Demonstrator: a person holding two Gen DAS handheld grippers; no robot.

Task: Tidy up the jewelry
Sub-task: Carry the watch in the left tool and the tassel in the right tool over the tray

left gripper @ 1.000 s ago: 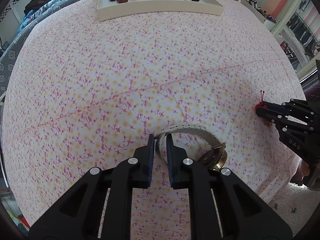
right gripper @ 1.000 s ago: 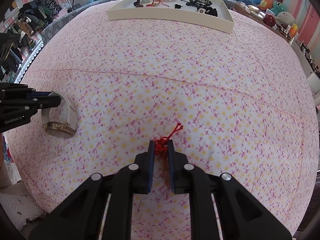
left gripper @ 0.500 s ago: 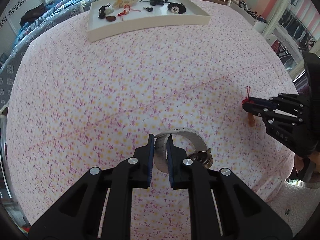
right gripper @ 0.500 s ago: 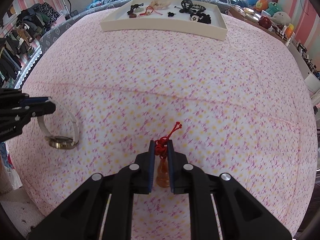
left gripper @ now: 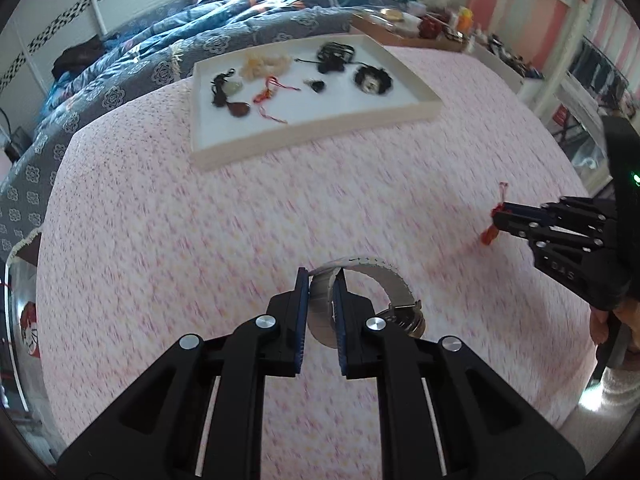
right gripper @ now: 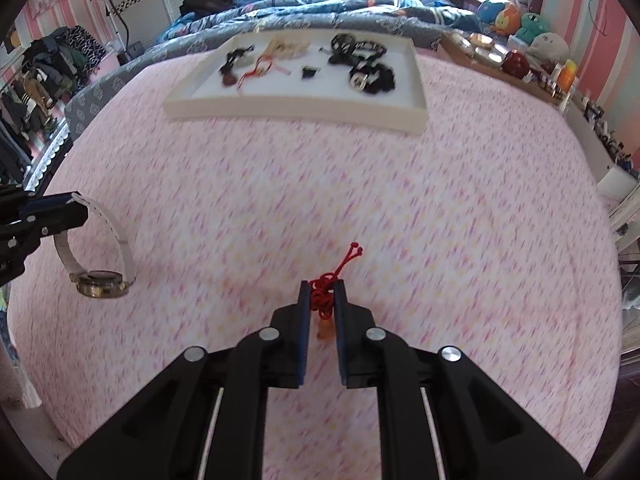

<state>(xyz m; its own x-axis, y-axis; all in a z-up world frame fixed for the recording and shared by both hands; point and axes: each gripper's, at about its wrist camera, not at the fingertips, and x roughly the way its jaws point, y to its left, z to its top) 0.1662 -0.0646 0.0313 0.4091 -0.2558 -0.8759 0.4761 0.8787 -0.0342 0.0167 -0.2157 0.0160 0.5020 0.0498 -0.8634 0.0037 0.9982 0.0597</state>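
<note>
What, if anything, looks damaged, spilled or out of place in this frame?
Nothing stands out. The left tool grips the watch by its strap, the right tool pinches the red cord pendant, and the other pieces lie inside the tray.

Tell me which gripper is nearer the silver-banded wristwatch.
Left. The left gripper has its jaws shut on the silver-banded wristwatch strap; the right gripper is off to the watch's right, gripping a red knotted cord charm.

Metal-banded watch [left gripper: 394, 304]; knotted cord charm [right gripper: 325, 300]; printed cloth sheet [left gripper: 200, 240].
</note>
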